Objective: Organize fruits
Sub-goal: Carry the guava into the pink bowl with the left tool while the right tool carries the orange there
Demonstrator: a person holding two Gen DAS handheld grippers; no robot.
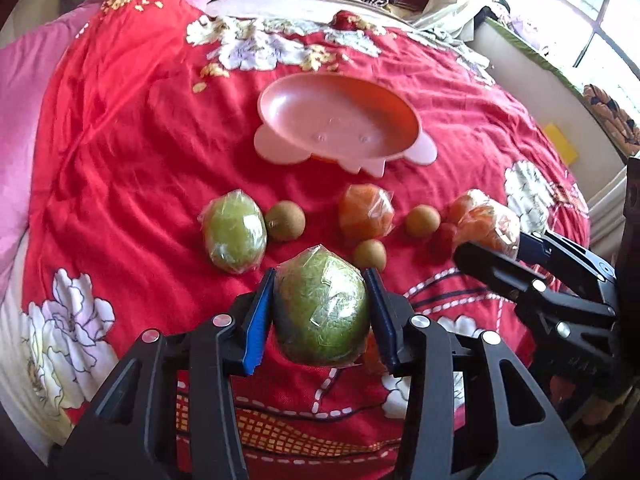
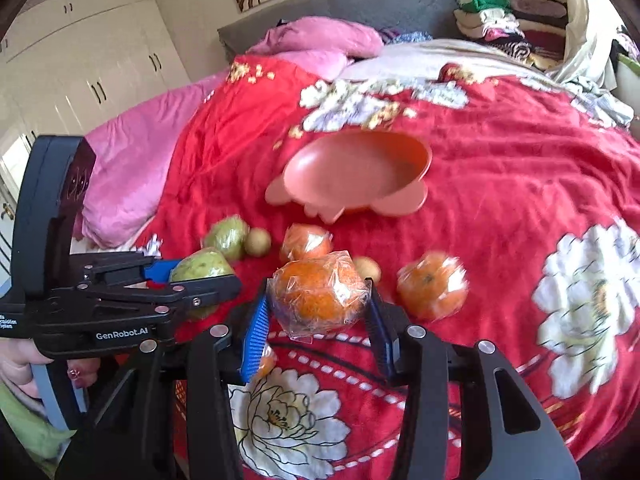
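Two grippers are clamping their fingers on fruit above the red floral bedspread point(image 1: 120, 168): the left gripper point(image 1: 320, 300) is gripping a plastic-wrapped green oval fruit point(image 1: 322, 308), the right gripper point(image 2: 318, 312) a plastic-wrapped round orange point(image 2: 316, 294).

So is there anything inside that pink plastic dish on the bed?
Nothing shows in the shallow pink plastic dish: its inside looks bare in both views, apart from small moulded bumps. Its raised near rim hides a thin strip of floor in the right view.

Fruits point(image 1: 234, 232) in a row on the bedspread point(image 1: 120, 140), dish point(image 1: 340, 124) behind them.
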